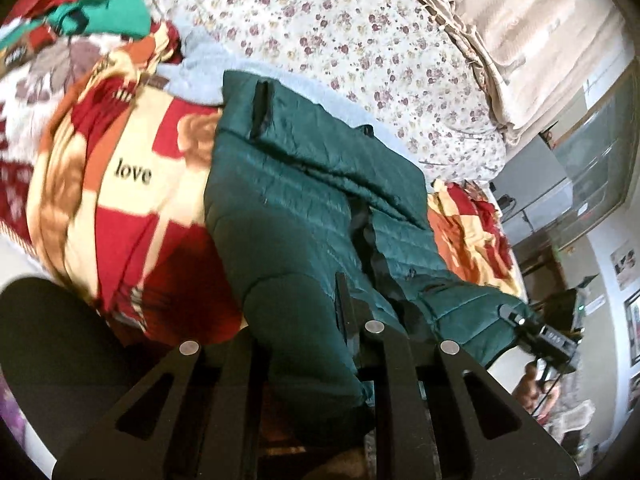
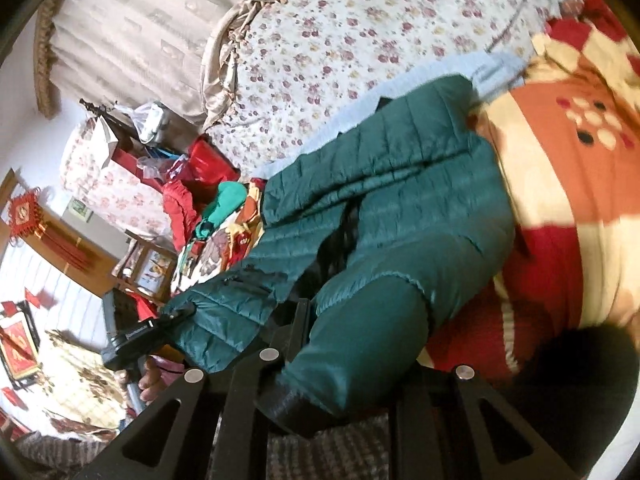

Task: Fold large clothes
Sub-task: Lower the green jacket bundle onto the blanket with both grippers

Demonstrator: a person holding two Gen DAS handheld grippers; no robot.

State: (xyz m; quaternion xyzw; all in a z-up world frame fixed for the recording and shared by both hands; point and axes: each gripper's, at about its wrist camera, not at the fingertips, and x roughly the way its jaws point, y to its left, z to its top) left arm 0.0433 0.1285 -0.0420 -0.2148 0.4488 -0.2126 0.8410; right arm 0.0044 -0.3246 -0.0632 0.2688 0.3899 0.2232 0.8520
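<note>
Both tongs, left tongs (image 1: 344, 320) and right tongs (image 2: 296, 328), pinched the jacket (image 1: 304, 200); slick fabric might slip free, spoiling the fold.

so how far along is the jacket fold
Early stage. Done: the green jacket is laid out on the blanket on the bed. In hand: the left gripper and right gripper each have jaws shut on a sleeve end, lifting it off the blanket. Left: no fold shows yet; sleeves still need bringing across the body, then the body folding.
</note>
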